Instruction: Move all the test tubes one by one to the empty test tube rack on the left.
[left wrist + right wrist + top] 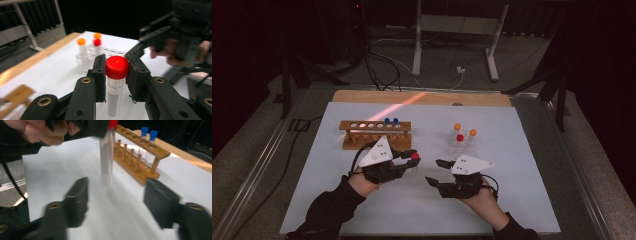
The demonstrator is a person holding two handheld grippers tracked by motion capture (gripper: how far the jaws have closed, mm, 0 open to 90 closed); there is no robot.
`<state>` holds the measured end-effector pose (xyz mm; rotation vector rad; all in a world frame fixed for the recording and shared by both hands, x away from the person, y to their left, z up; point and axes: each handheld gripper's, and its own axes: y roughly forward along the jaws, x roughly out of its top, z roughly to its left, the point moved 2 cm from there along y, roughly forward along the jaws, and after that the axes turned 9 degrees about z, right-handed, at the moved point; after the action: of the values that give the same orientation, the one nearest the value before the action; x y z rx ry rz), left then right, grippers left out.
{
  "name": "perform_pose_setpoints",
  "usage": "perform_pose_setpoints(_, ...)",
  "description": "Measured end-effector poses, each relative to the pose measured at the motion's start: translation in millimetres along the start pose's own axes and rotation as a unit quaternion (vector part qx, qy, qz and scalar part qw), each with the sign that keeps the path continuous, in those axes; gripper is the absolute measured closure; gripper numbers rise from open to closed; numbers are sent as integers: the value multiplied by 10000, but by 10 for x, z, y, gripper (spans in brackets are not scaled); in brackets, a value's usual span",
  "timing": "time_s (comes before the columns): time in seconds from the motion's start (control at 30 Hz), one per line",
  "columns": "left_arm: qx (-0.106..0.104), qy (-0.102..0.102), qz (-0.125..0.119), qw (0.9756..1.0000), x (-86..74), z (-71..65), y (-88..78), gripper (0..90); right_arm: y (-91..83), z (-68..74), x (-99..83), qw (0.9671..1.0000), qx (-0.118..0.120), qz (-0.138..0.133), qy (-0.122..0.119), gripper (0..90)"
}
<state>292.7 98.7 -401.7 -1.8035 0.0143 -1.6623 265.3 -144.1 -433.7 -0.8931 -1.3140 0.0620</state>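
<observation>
Left gripper (115, 75) fingers clamp red-capped tube (115, 85) upright; right gripper (116, 202) fingers spread, empty. I keep tube vertical, carry far-left to wooden rack (374, 134), lower into free hole.

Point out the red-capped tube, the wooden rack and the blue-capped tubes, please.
Red-capped tube (117, 67): left gripper view, on its red cap.
Wooden rack (140, 143): right gripper view, on its top bar.
Blue-capped tubes (144, 130): right gripper view, on one blue cap.

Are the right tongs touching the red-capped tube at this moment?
Apart. The right gripper view shows the right tongs spread wide, with white table between them and the red-capped tube. In the left gripper view, the left tongs clamp the tube.
</observation>
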Motion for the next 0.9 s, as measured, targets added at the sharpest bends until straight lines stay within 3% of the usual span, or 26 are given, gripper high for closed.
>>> perform_pose_setpoints(0.3, 588, -248, -125, 9979, 111, 459, -309, 715, -101, -127, -18, 9992, -77, -183, 361, 29)
perform_pose_setpoints(0.43, 947, -386, -65, 9947, 132, 671, -392, 715, -138, -178, -37, 9982, -94, -283, 528, 13)
perform_pose_setpoints(0.53, 1154, -441, -30, 9923, 133, 800, -416, 715, -155, -198, -43, 9981, -149, -296, 522, 0)
perform_pose_setpoints(0.63, 1218, -502, -10, 9913, 125, 931, -433, 715, -162, -205, -45, 9985, -150, -228, 483, 0)
perform_pose_setpoints(0.77, 1473, -632, -44, 9871, 84, 1117, -445, 715, -161, -203, -48, 9986, -155, -232, 458, 0)
perform_pose_setpoints(0.9, 1584, -823, -76, 9839, 29, 1277, -408, 715, -175, -201, -45, 9984, -165, -316, 436, 0)
